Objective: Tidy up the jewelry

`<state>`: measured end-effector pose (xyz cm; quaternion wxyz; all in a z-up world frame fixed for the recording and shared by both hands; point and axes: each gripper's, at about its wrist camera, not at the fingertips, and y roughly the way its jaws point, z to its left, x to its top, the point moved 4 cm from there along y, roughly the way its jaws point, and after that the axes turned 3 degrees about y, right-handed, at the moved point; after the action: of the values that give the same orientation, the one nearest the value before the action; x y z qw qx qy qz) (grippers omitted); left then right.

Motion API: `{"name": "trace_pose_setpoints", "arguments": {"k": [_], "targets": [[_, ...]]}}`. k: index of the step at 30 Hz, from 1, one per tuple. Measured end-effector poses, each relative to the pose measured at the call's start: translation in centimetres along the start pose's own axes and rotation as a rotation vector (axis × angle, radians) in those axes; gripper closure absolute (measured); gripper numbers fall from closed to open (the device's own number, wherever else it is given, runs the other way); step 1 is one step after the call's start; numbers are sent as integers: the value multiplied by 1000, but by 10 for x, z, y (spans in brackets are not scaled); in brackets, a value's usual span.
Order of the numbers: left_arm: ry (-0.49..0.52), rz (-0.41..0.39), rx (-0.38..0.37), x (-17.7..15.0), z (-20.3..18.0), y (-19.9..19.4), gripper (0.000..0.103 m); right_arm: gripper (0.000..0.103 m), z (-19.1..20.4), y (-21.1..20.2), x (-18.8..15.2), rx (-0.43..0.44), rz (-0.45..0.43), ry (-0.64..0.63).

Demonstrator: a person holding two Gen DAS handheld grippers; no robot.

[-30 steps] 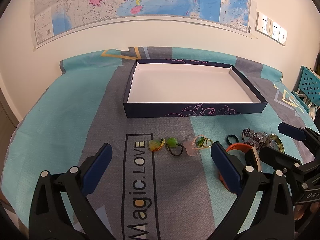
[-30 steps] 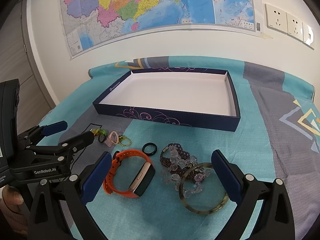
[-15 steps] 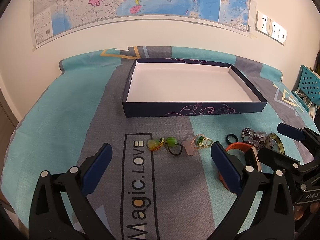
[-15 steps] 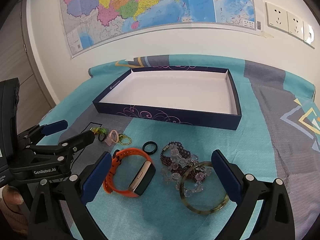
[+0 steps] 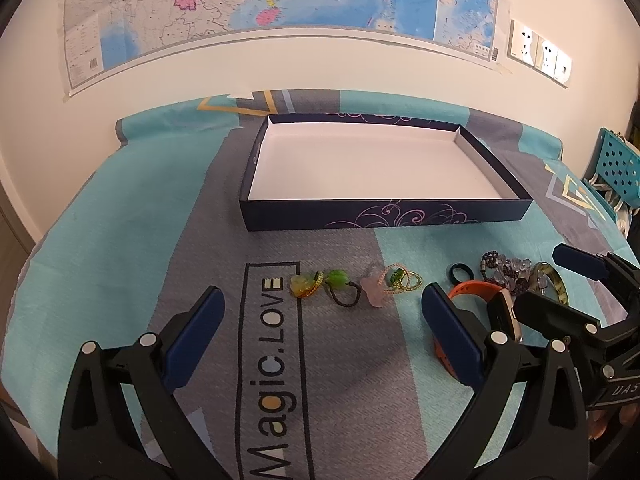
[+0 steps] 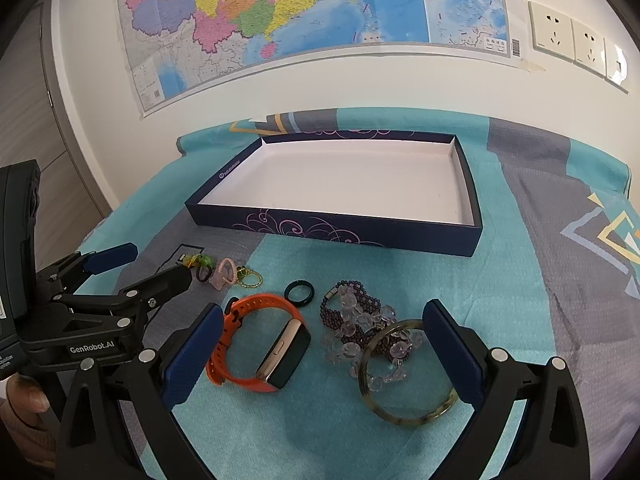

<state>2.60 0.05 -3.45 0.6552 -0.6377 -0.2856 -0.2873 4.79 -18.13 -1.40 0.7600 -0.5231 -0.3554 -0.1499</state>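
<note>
A shallow navy box (image 5: 384,217) with a white inside stands in the middle of the cloth, and nothing lies in it. In front of it runs a row of jewelry: a yellow pendant (image 5: 304,285), a green bead tie (image 5: 339,280), a pink charm (image 5: 374,295) and gold rings (image 5: 402,280). My left gripper (image 5: 320,340) hangs open just short of them. My right gripper (image 6: 320,356) is open over an orange watch (image 6: 260,340), a black ring (image 6: 299,294), bead bracelets (image 6: 352,316) and an olive bangle (image 6: 404,417). Neither gripper holds anything.
A teal and grey cloth (image 5: 120,240) marked "Magic.LOVE" covers the table. A map (image 6: 280,20) and wall sockets (image 6: 552,32) are on the wall behind. A teal perforated basket (image 5: 616,168) stands at the right edge. The two grippers sit close side by side.
Both grippers have drifted only slightly; in the right wrist view the jewelry sits a little higher in the frame. Nothing was taken hold of or let go.
</note>
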Motion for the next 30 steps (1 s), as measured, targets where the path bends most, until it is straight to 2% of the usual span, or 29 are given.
{"name": "trace_pose_setpoints", "arguments": {"k": [23, 30], "targets": [[31, 19, -27, -2, -10, 1, 6, 7, -2, -5, -3, 25, -9, -3], [74, 15, -86, -4, -20, -3, 6, 7, -15, -11, -5, 1, -10, 10]]}}
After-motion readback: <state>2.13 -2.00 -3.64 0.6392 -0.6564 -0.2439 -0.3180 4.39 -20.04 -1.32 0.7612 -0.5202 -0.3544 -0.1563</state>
